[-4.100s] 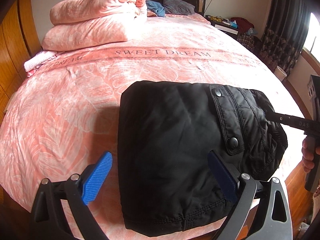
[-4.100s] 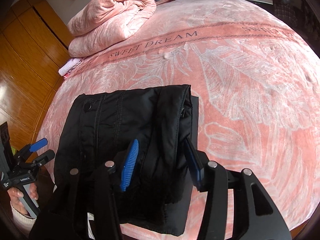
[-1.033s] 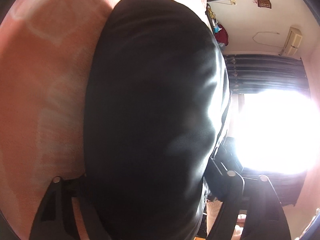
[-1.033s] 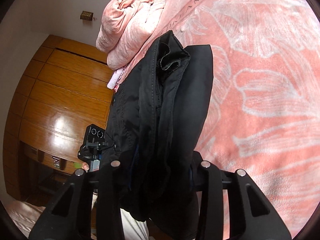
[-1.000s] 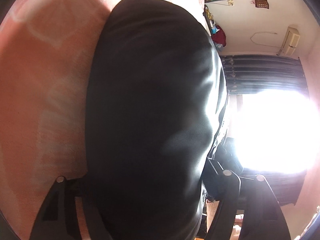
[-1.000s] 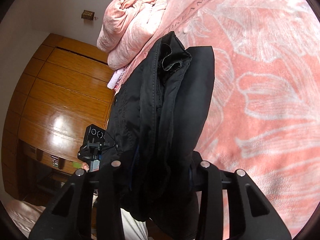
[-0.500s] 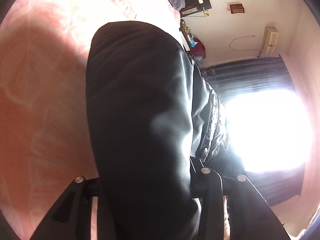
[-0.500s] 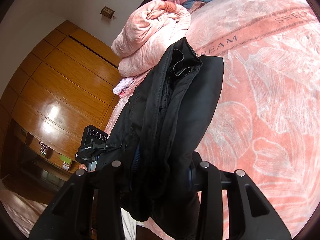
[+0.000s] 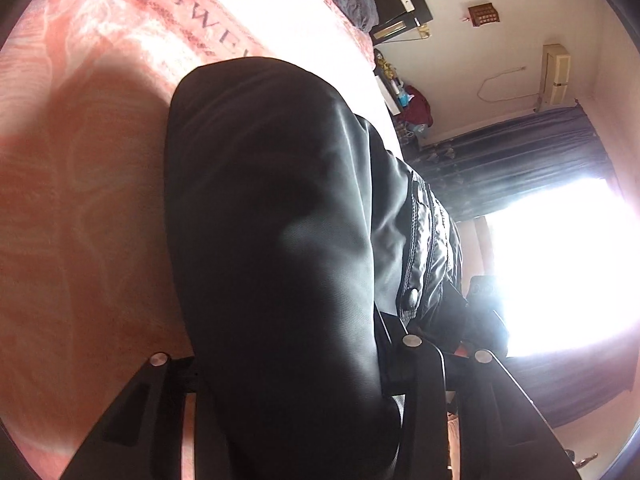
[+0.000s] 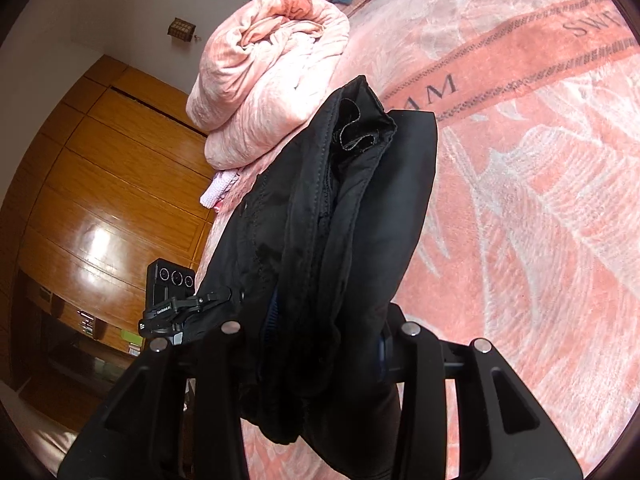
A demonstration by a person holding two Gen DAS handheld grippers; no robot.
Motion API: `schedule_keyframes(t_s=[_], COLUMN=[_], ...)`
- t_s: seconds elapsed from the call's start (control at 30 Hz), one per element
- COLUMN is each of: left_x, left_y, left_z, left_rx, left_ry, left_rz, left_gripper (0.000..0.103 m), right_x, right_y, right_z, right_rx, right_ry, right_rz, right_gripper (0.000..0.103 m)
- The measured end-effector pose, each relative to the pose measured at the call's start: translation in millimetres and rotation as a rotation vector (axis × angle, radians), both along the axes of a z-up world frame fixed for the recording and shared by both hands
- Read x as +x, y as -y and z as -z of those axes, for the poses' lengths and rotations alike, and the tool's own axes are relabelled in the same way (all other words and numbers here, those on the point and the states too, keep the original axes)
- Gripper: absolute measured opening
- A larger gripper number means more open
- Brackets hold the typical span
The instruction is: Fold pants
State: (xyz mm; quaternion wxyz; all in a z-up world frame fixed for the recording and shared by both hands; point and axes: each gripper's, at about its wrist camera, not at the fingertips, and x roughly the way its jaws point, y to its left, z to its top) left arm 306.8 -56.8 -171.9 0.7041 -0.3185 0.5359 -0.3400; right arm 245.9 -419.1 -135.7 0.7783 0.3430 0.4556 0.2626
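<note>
**Folded black pants held up between 2 grippers above the pink bed**

The folded black pants point(image 9: 280, 240) hang clear of the pink bedspread point(image 9: 80, 200), clamped at opposite ends by the 2 handheld grippers. In the left wrist view the bundle fills the middle of the frame from 6 o'clock up to about 12 o'clock. The left gripper point(image 9: 288, 360) is closed on it: the thick fold sits between the 2 black arms, which press on it from both sides, so the jaws stand partly apart only by the thickness of the cloth. Over the last second these jaws have been closing onto the pants. A quilted waistband with a snap button point(image 9: 412, 298) shows at 3 o'clock of the bundle, and a bright window point(image 9: 560, 272) glares beyond it.

In the right wrist view the right gripper point(image 10: 320, 340) likewise clamps the layered edge of the pants point(image 10: 340, 220), the stacked folds rising from 6 o'clock toward 12 o'clock. Its blue pads are almost wholly buried in cloth. The left gripper point(image 10: 180, 308) appears at 9 o'clock, at the far end of the bundle. A rolled pink quilt point(image 10: 272, 80) lies on the bed at 11 o'clock, beside a wooden wardrobe point(image 10: 100, 200) at 9 o'clock.
</note>
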Motion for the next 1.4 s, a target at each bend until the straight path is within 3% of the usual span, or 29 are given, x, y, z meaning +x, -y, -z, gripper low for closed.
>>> schedule_keyframes(t_s=[0.1,0.17,0.23,0.3,0.4,0.6,0.7,0.83,0.93,1.1,1.27,1.4], left_x=[-3,-7,-19,-4,-11,-25,-56,-91,-120,-156,-171,-177], left_y=[-1,-7,-20,-9,-28,-39,-63,-70,-64,-51,-29,-24], left_z=[8,12,24,9,10,-9,-16,-38,-52,-77,-102,-111], left_rx=[-0.018,-0.012,0.016,0.008,0.024,0.114,0.193,0.303,0.425,0.571,0.672,0.655], left_ry=[0.017,0.024,0.023,0.015,0.028,0.036,0.068,0.133,0.187,0.235,0.32,0.337], left_rz=[0.018,0.023,0.02,0.013,-0.005,-0.038,-0.102,-0.17,-0.162,-0.164,-0.181,-0.183], left_gripper=[0.046,0.052,0.066,0.068,0.071,0.089,0.097,0.099,0.099,0.099,0.099,0.099], right_x=[4,1,-5,-12,-28,-68,-91,-127,-147,-170,-178,-189], right_y=[8,13,17,21,32,57,59,48,26,-24,-58,-79], right_z=[26,36,44,48,46,35,20,-2,-18,-36,-53,-71], right_rx=[0.03,0.041,0.038,0.058,0.057,0.038,-0.052,-0.312,-0.472,-0.731,-0.743,-0.765], right_ry=[-0.033,-0.038,-0.045,-0.034,-0.01,0.002,0.015,0.017,0.038,0.08,0.094,0.119], right_rz=[0.012,0.02,0.027,0.028,0.041,0.092,0.127,0.221,0.276,0.313,0.308,0.312], right_gripper=[0.045,0.055,0.068,0.067,0.069,0.071,0.071,0.079,0.088,0.094,0.097,0.097])
